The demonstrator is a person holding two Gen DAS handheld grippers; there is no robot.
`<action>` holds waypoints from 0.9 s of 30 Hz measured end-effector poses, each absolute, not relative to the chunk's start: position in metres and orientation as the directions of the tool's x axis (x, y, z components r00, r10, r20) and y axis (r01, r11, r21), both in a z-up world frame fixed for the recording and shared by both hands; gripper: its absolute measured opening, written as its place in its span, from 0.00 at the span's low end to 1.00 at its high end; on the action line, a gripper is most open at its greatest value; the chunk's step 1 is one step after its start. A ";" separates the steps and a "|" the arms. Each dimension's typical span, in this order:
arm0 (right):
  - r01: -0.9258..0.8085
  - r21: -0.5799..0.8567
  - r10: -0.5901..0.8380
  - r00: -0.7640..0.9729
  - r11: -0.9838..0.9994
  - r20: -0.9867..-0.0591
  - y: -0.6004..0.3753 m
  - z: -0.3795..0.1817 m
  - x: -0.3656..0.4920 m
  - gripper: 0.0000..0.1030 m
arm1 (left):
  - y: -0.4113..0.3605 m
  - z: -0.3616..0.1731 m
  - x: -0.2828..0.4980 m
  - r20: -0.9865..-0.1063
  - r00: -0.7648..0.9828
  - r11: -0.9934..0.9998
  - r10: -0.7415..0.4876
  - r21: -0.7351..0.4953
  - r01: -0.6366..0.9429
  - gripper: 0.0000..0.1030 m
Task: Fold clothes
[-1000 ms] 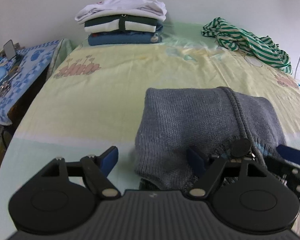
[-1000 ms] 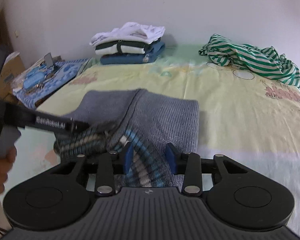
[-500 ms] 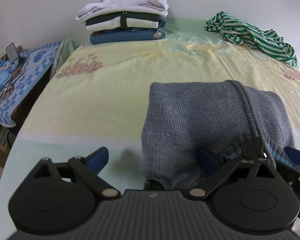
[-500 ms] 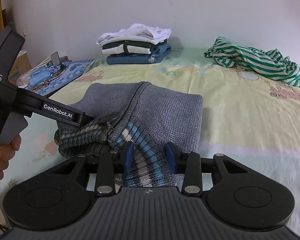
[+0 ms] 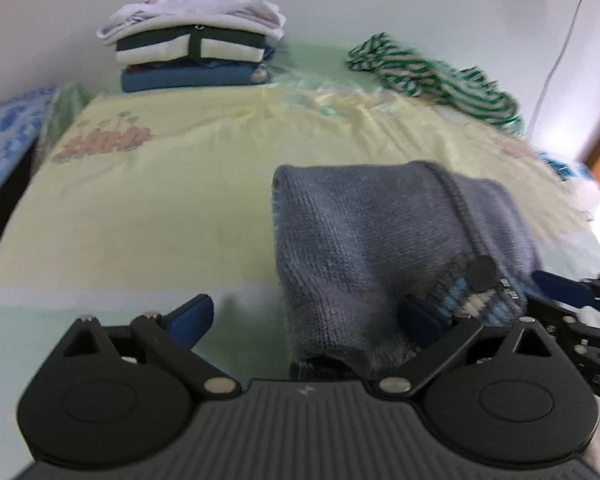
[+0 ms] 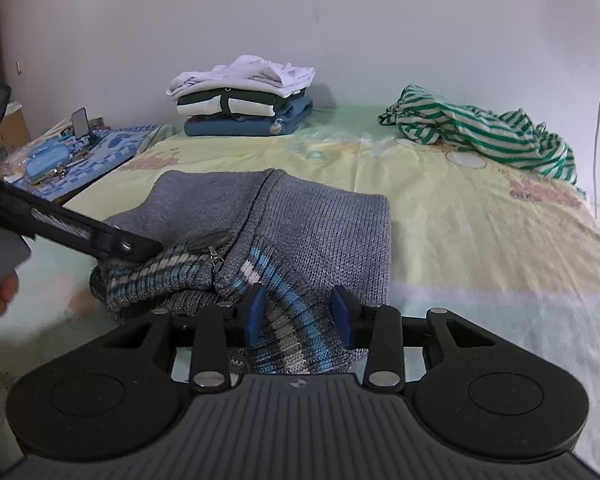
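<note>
Left hand-held gripper (image 5: 304, 316): jaws spread wide, having just been opening; near edge of the grey sweater (image 5: 380, 248) between them, left pad clear of the knit, right pad against the striped hem, no grip. Right hand-held gripper (image 6: 299, 316): about half open, pads on either side of a fold of the striped hem, seemingly clamped on it. Sweater: folded, lying at the near edge of the bed (image 6: 480, 216), zipper pull on top. At the far edge: a stack of folded clothes (image 6: 244, 100) toward the left corner, a crumpled green-striped garment (image 6: 480, 132) toward the right.
</note>
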State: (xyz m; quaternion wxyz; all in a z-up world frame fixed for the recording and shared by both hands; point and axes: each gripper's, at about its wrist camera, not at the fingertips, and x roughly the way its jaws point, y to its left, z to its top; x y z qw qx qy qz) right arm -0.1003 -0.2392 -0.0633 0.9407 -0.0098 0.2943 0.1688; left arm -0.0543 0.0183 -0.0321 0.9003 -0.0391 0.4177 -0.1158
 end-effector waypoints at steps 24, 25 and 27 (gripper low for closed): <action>-0.019 0.175 0.135 0.718 0.984 -0.683 -0.259 -0.049 -0.080 0.33 | 0.030 -0.012 -0.042 -0.720 0.496 0.873 -0.486 -0.375 0.311 0.20; -0.027 0.195 0.156 0.711 0.980 -0.685 -0.259 -0.049 -0.079 0.29 | 0.031 -0.016 -0.042 -0.719 0.494 0.871 -0.489 -0.379 0.312 0.20; -0.048 0.213 0.187 0.691 0.976 -0.698 -0.260 -0.052 -0.077 0.30 | 0.031 -0.029 -0.041 -0.731 0.487 0.878 -0.478 -0.378 0.294 0.21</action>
